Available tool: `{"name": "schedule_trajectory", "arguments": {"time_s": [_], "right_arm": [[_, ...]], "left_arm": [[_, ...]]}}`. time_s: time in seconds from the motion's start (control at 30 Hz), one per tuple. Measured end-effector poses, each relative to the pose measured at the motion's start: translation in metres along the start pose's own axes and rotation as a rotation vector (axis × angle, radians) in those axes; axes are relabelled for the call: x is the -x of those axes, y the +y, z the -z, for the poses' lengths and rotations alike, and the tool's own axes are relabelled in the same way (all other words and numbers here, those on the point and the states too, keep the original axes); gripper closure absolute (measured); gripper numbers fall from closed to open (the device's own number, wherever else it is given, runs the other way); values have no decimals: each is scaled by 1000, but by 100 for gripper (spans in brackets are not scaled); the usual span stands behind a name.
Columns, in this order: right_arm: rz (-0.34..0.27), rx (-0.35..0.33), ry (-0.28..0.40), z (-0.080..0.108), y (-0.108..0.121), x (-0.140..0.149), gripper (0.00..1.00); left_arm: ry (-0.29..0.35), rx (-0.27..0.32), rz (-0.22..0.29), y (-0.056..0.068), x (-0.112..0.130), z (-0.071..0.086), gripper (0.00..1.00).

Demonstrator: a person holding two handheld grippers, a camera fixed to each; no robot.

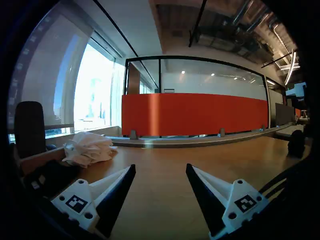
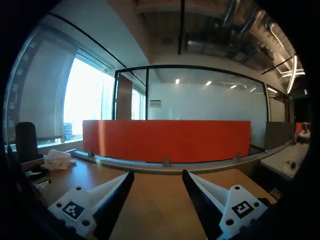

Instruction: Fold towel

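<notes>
1. The towel [image 1: 89, 149] is a pale crumpled heap at the far left of the wooden tabletop [image 1: 224, 154], on the window side. In the right gripper view the same heap [image 2: 58, 159] sits farther off, also to the left.
2. The left tongs [image 1: 160, 166] are spread wide with nothing between the jaws. They hover over bare wood, short of the towel and aimed to its right.
3. The right tongs [image 2: 158, 172] are likewise wide apart and empty, well apart from the towel.
4. Handling, as a judgement: the cloth looks soft, light and limp, not fragile. It will likely sag and drape when lifted, and a thin pinch may slip off or bring up several layers at once.
5. Where to grip: no corner or hem can be made out, since the edges are lost in the folds. A loose outer flap on the heap's near right side looks best. From there, pull it onto open wood, spread it, then take one corner per tongs.
6. Risks: dark items [image 1: 48, 176] lie just beside the heap on the left and could snag it. The tabletop looks smooth, so the cloth probably slides when pushed.
7. Progress: the towel is not flat and folding has not begun.
</notes>
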State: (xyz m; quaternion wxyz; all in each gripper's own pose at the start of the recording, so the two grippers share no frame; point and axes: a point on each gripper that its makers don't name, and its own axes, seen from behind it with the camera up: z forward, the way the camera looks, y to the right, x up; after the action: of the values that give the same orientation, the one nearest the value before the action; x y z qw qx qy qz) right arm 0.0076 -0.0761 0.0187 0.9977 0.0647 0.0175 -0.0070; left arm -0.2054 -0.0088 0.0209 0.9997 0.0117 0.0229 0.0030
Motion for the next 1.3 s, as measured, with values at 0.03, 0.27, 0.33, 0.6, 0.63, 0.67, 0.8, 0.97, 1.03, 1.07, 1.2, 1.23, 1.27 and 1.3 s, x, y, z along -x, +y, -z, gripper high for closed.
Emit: {"name": "schedule_trajectory", "arguments": {"time_s": [0.03,0.27,0.33,0.6,0.63,0.67,0.8,0.97,1.03,1.07,1.2,1.23,1.27,1.3], "right_arm": [[3,2,1,0,2,1,7],[23,21,-1,3,15,16,7],[24,28,-6,5,18,24,7],[22,53,-12,12,34,53,7],[19,58,-8,13,37,56,7],[16,63,-5,13,39,59,7],[12,78,5,15,49,74,7],[-6,105,6,17,64,94,7],[-22,109,4,18,67,102,7],[-30,109,3,18,68,106,7],[-57,110,-2,19,73,123,7],[-65,116,-4,19,76,127,7],[-71,121,-5,19,78,130,7],[-77,127,-7,18,80,134,7]], "left_arm": [[0,0,0,0,0,0,6],[0,0,-2,0,1,-1,7],[0,0,-2,0,1,-1,6],[0,0,-2,-1,1,0,7],[0,0,-2,-1,1,0,7],[0,0,-2,-1,1,0,7],[0,0,-2,0,1,0,6],[0,0,-2,0,1,0,7],[0,0,-2,0,1,0,6],[0,0,-2,0,1,0,7],[0,-1,-2,0,1,0,7],[0,0,-2,0,1,0,7],[0,0,-2,0,1,0,7],[0,0,-2,0,1,0,6]]}}
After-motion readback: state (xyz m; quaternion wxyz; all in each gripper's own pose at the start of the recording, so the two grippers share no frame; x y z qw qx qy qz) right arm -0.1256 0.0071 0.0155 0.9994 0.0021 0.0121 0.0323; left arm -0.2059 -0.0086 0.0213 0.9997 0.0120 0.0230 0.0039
